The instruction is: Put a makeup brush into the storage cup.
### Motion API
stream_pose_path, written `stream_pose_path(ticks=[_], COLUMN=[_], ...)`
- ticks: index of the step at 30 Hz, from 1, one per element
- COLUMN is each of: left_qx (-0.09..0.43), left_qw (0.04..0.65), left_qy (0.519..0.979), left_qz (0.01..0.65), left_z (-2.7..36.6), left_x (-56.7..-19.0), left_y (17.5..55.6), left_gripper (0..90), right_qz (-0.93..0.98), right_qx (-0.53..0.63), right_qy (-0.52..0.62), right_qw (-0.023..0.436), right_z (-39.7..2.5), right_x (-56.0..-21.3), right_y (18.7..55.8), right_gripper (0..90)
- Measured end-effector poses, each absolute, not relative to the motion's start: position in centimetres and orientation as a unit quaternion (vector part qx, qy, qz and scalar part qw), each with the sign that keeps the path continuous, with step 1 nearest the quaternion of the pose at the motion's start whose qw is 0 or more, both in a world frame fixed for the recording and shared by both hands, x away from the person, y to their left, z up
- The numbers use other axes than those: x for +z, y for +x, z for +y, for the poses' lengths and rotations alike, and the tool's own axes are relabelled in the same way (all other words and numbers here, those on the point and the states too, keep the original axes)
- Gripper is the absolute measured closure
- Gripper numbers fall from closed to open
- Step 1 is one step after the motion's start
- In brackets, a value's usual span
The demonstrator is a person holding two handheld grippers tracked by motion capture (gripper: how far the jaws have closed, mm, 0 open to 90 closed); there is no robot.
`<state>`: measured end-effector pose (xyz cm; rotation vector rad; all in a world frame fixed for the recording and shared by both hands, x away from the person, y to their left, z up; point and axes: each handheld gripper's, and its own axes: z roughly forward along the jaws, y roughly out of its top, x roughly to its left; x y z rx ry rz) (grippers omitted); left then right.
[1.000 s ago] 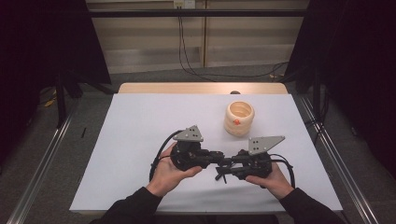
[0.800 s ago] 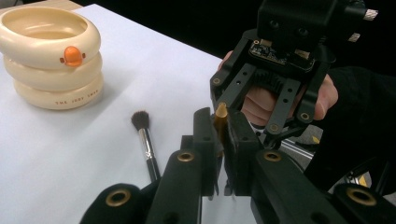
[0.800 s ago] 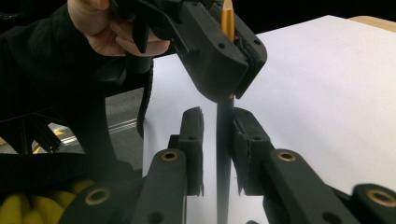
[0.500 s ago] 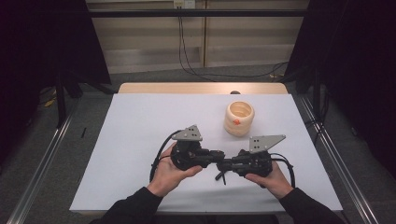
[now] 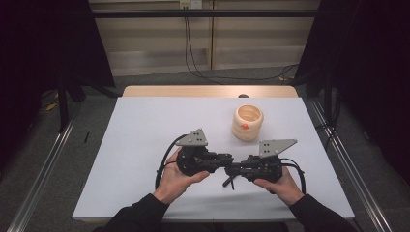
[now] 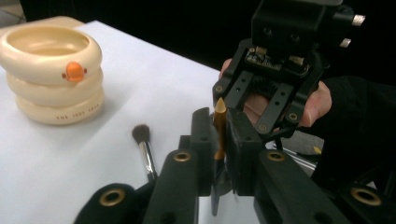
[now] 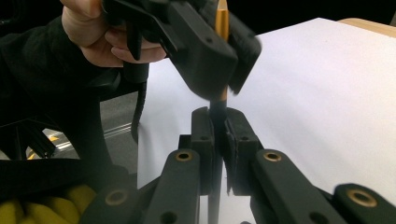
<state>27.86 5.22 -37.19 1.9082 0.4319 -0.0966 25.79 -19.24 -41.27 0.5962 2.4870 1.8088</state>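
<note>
grippers, left (image 5: 223, 160) and right (image 5: 233, 168), both clamp one brush (image 6: 219, 128) above white table (image 5: 135, 140).

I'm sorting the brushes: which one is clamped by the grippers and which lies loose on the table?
The gold-handled brush is clamped in both grippers' jaws, upright. The brown-bristled makeup brush lies flat on the white table.

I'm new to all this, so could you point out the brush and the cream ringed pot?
brush (image 6: 220, 128), left gripper view, on its golden handle between the jaws.
cream ringed pot (image 5: 248, 124), high view, on its outer wall.
</note>
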Motion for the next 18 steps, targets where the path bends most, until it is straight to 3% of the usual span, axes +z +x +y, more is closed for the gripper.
stream_pose_path(ticks=[10, 18], left_qx=[-0.008, 0.009], left_qw=[0.579, 0.591], left_qy=[0.792, 0.782], left_qz=[0.191, 0.197], left_z=[5.56, 5.49], left_x=[-37.35, -37.39], left_y=[28.0, 27.95], left_gripper=[53.3, 26.4], right_qz=[0.793, 0.791], right_qx=[0.575, 0.576], right_qy=[0.2, 0.204], right_qw=[0.011, 0.017], right_z=[-19.4, -19.68], right_x=[-41.31, -41.25], right_y=[25.92, 26.02], right_gripper=[83.3, 83.3])
